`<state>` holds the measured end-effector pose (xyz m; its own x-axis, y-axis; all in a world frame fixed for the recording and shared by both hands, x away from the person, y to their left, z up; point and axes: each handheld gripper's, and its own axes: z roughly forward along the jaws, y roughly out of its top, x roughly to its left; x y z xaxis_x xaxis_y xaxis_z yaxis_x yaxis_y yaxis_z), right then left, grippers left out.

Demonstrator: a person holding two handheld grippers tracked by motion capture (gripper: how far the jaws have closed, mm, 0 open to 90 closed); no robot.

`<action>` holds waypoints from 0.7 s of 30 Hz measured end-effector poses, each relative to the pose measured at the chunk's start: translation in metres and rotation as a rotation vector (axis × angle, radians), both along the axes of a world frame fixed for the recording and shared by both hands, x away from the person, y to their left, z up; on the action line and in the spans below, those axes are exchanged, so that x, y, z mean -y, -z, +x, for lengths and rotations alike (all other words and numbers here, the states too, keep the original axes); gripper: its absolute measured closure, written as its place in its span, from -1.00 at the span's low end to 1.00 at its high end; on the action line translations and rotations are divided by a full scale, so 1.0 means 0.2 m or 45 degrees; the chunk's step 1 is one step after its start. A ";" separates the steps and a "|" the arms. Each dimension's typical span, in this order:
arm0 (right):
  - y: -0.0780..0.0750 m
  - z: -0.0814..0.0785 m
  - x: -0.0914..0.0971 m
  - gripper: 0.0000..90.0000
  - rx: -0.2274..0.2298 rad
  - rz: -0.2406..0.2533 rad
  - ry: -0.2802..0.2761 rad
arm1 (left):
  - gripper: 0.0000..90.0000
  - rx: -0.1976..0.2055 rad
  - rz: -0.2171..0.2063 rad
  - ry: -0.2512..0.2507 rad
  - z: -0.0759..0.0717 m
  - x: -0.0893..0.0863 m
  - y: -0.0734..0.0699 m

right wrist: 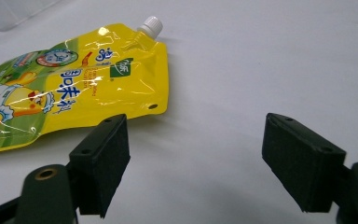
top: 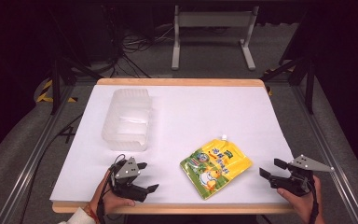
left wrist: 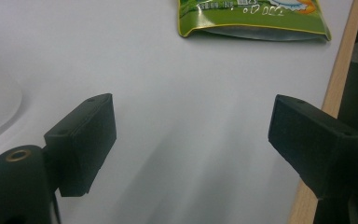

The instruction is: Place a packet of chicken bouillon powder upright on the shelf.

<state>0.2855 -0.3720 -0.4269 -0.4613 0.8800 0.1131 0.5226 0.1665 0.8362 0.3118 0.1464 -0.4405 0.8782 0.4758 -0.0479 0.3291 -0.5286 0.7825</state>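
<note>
Pouch (right wrist: 70,79) cap in right gripper view, tub (top: 127,119) in high view

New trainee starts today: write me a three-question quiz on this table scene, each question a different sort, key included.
1. True or false: the yellow pouch lies inside the clear plastic container.
2. The pouch's white cap points: A) toward the table's far edge, B) toward the person.
3. Fill in: the left gripper and right gripper both have their jaws ____.

Key: 1 false; 2 A; 3 open.
</note>
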 end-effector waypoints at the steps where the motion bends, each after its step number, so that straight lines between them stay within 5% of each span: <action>1: 0.00 0.00 0.00 -0.45 -0.004 0.007 -0.002 | -0.65 0.001 0.003 0.005 0.00 0.00 0.00; 12: 0.02 -0.02 -0.04 -0.41 -0.065 0.019 -0.078 | -0.64 -0.006 0.012 0.029 0.00 0.02 0.01; 21: 0.07 0.02 -0.22 -0.41 -0.242 0.190 -0.212 | -0.64 -0.007 0.015 0.054 0.00 0.07 0.01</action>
<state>0.2893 -0.3277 -0.4413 -0.5558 0.7613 0.3341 0.6483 0.1453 0.7474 0.3126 0.1330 -0.4417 0.8974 0.4387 -0.0474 0.3104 -0.5514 0.7743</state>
